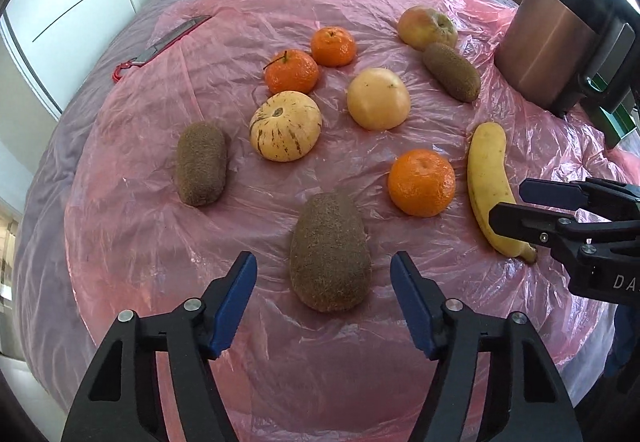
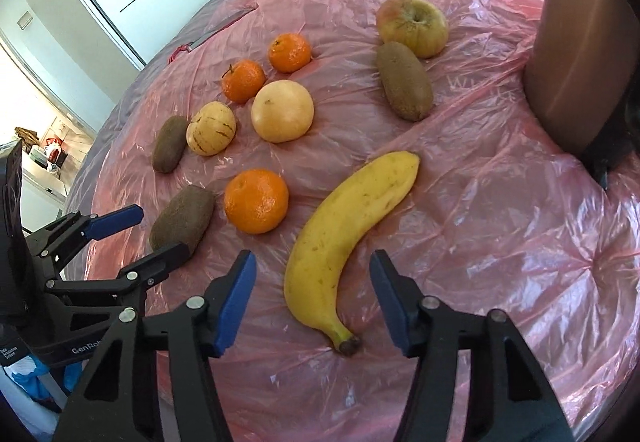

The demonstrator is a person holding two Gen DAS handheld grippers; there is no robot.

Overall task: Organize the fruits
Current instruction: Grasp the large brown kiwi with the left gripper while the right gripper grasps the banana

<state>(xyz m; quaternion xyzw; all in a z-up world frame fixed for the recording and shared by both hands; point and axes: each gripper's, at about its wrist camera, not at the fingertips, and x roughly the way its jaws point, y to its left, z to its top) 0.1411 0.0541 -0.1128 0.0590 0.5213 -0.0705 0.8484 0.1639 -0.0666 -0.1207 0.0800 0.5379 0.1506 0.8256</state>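
I have both claws spread wide and holding nothing: the left claw (image 1: 324, 306) straddles the near kiwi (image 1: 330, 252) without touching it, and the right claw (image 2: 312, 302) brackets the stem half of the banana (image 2: 344, 242), again with clear gaps on both sides. Taking the banana as my landmark, the big orange (image 2: 256, 200) sits just beside its left flank, the near kiwi lies further left of that, and the remaining fruit, two small mandarins, a pale round fruit (image 2: 282, 110), a striped melon-like one (image 2: 211, 127), two more kiwis and an apple (image 2: 412, 26), is scattered beyond its far tip. All of it rests on a crinkled pink plastic sheet (image 2: 480, 201) over a soft bed, and that is my main worry: I expect the sheet to slide or bunch if a finger drags on it, which could set the round fruit rolling. The banana is curved, so closing near the stem may pivot it instead of gripping it, and squeezing too hard would bruise it. My two claws are also near each other, so moving both at once risks a knock. The copper-coloured appliance (image 2: 576, 53) right of the banana limits any swing that way.
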